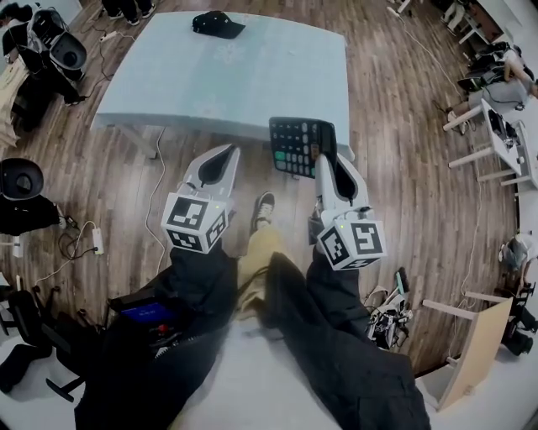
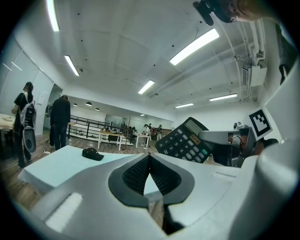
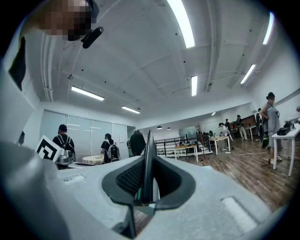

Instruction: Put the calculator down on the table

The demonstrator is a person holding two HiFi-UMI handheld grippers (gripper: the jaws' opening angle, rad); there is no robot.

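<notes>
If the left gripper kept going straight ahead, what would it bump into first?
Probably nothing nearby: the left gripper points level, seemingly above the table, with the cap off to its left. Height is hard to judge, so it might clip the table's edge.

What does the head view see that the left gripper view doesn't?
Only the head view: the person's shoe on the floor and the marker cube on the left gripper. Only the left gripper view: the ceiling lights and two people standing beyond the table. Both: the pale blue table, the black cap on it, and the calculator clamped in the right gripper, not yet set down.
</notes>
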